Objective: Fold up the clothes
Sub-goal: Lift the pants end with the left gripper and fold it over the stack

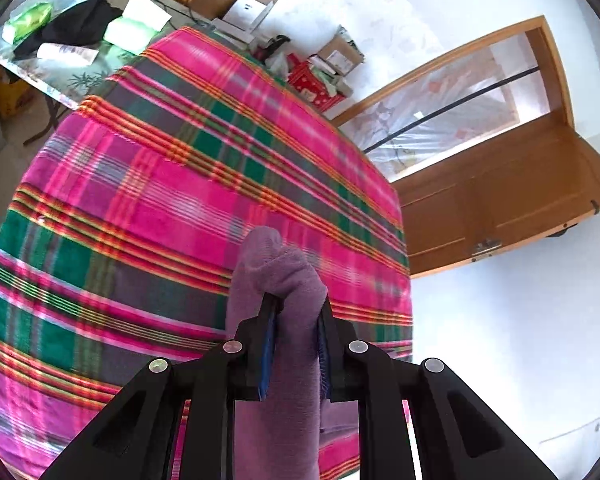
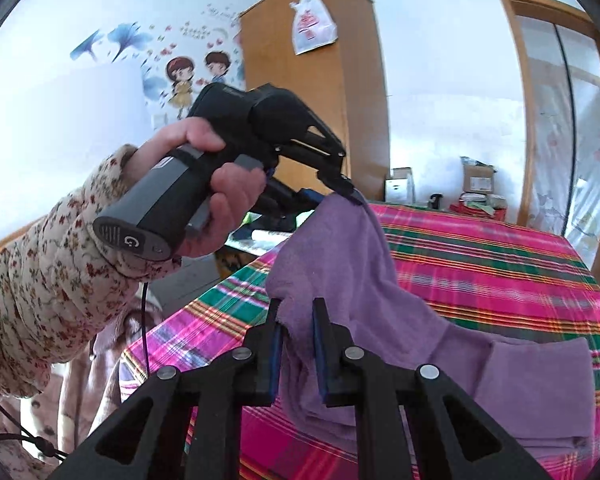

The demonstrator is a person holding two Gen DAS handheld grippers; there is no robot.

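Two grippers, left and right, each pinch the purple garment above the plaid bed; judgement: keep the held edge taut and level, lower evenly.

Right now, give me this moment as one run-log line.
step: lifting to fold | left gripper: shut on purple garment | right gripper: shut on purple garment | garment: partly raised, rest on plaid blanket

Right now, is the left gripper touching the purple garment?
Touching. The left wrist view shows the left gripper with both fingers pinching a fold of the purple garment.
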